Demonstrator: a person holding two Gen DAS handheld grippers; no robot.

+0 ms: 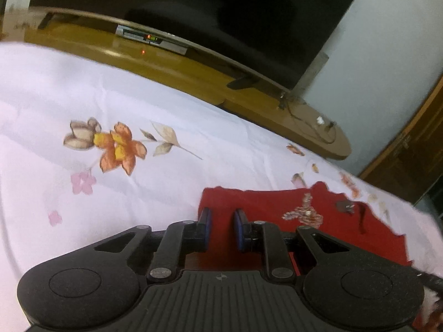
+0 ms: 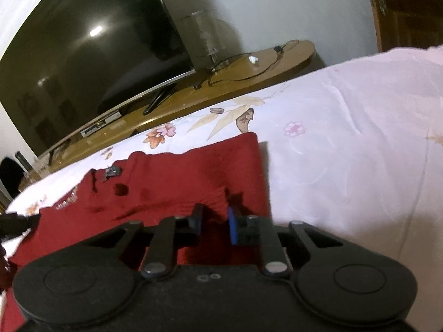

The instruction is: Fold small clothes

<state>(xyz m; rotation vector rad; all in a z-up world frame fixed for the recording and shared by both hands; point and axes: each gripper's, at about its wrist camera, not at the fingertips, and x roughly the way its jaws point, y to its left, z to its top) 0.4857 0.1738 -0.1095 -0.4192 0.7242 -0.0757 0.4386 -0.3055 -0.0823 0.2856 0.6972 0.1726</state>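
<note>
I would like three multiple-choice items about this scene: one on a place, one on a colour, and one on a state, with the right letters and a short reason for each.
1. Where does the garment lie?
A. on the wooden stand
B. on the flowered bedsheet
C. on the floor

2. What colour is the garment?
A. blue
B. green
C. red

3. In what state is the television?
A. its screen is dark
B. it shows a bright picture
C. it is covered with a cloth

Answers:
1 B: white sheet with printed flowers surrounds the garment in both views.
2 C: the cloth is deep red, with a small pale ornament on it.
3 A: the screen is black and only reflects a lamp.
</note>
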